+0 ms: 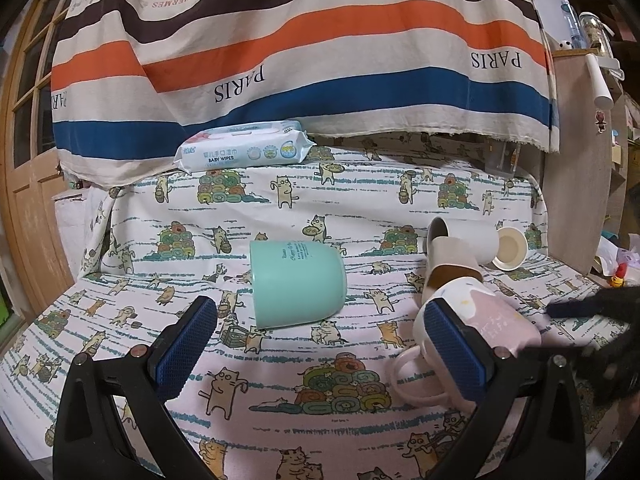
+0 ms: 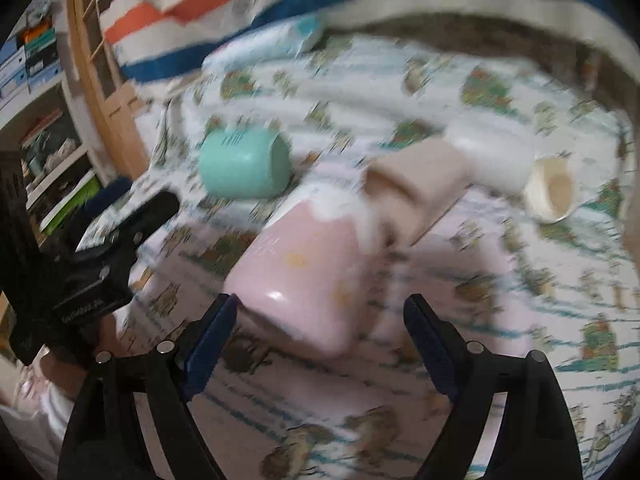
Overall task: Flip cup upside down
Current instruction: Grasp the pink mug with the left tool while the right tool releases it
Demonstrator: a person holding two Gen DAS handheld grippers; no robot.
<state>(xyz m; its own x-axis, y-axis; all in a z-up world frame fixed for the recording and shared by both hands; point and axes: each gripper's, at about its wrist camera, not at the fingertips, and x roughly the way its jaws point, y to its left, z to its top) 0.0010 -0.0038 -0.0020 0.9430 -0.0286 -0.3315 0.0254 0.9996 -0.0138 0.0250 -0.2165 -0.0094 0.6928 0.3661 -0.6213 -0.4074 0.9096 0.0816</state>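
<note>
The right gripper (image 2: 320, 344) is spread wide, its blue-padded fingers (image 2: 212, 340) standing either side of the glossy pink ceramic mug with white and yellow markings (image 2: 308, 264) without pinching it; the view is motion-blurred, so whether a pad brushes the mug cannot be told. The left gripper (image 1: 320, 344) is also released, holding nothing. Its right pad (image 1: 456, 344) sits in front of the pink mug's (image 1: 496, 320) side, but contact cannot be confirmed.

The pink mug lies tipped on its side on the cat-print tablecloth (image 1: 280, 400), its loop handle (image 1: 416, 380) low against the cloth on the near side in the left view. Its far end leans against or just beside a beige-and-brown cup (image 1: 452, 260), also lying down, with a white cylindrical cup (image 1: 472, 240) and a small cream bowl-like cup (image 1: 510, 250) behind. A mint-green mug (image 1: 296, 280) lies alone to the left, well apart. A pack of baby wipes (image 1: 244, 148) rests at the back under a striped hanging cloth (image 1: 300, 40).

Risks, as I judge them: a glazed, rounded wall may slip or roll out of a loose pinch; the handle could snag the soft cloth during the turn; swinging the mug may knock the neighbouring cups, and the two grippers are close enough to collide
</note>
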